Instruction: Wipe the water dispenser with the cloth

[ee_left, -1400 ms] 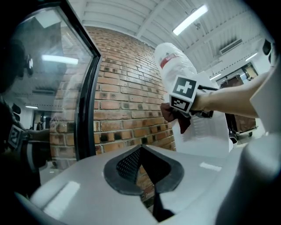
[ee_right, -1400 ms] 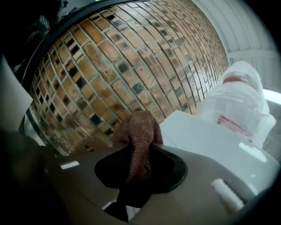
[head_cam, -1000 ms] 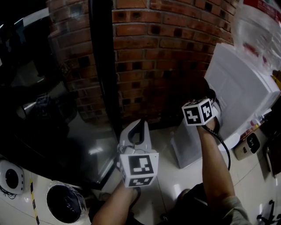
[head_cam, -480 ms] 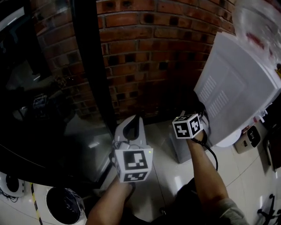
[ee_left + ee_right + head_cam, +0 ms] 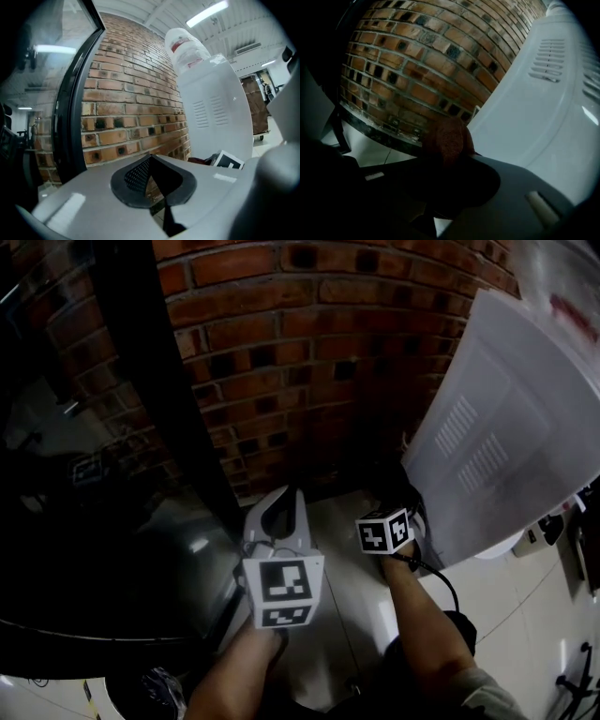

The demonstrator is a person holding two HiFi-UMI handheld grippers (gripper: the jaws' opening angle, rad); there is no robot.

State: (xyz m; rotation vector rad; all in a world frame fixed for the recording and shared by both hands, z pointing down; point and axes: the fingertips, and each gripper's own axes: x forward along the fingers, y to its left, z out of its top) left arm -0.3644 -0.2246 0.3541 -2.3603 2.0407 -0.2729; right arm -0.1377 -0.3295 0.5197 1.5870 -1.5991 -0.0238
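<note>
Water dispenser stands just ahead and to the right of the right gripper, whose 2 jaws are clamped on a reddish-brown cloth held low beside its vented white panel; contact I cannot confirm. No streak or dirt shows, so I judge the wipe is in hand near the panel's bottom, with the upper panel and the bottle end possibly left (nothing marks done from undone). The left gripper is closed and empty, off to the left. Room is tight: brick wall straight ahead, dark frame beyond the left gripper, floor below.
</note>
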